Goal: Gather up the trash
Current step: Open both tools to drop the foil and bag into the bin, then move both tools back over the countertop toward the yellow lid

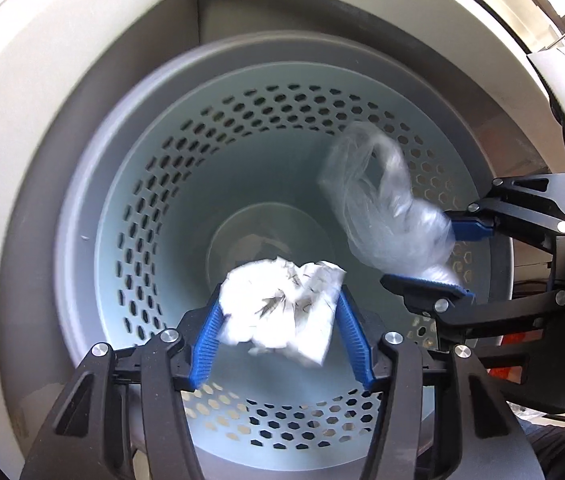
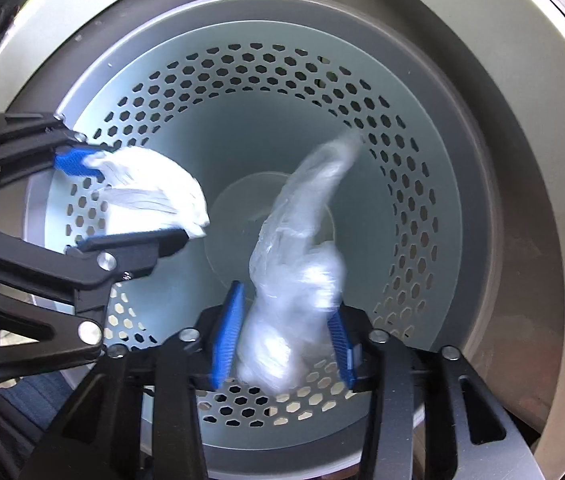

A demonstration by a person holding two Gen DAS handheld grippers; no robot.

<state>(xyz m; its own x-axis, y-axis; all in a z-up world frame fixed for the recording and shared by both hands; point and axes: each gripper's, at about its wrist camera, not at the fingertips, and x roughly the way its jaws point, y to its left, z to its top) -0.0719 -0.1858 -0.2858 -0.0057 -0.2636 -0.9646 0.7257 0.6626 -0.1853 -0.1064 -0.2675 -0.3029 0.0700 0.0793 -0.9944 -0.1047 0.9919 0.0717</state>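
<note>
A pale blue bin (image 1: 150,200) with hexagonal holes stands right below both grippers; in the right wrist view the bin (image 2: 410,208) fills the frame. My left gripper (image 1: 280,300) is over its mouth, jaws open, with a crumpled white paper wad (image 1: 286,312) loose between the blue pads and blurred at its lower edge. My right gripper (image 2: 286,304) is open too, with a clear crumpled plastic bag (image 2: 298,280) blurred between its pads. From the left wrist the right gripper (image 1: 418,250) and the bag (image 1: 382,208) show at right. The left gripper (image 2: 138,200) and paper wad (image 2: 154,188) show at left.
The bin's floor (image 1: 250,236) looks bare apart from a faint mark. A grey rim (image 1: 82,128) rings the bin. Cream panels (image 1: 22,100) meet in a corner behind it. Cluttered furniture (image 1: 562,44) shows at the far right edge.
</note>
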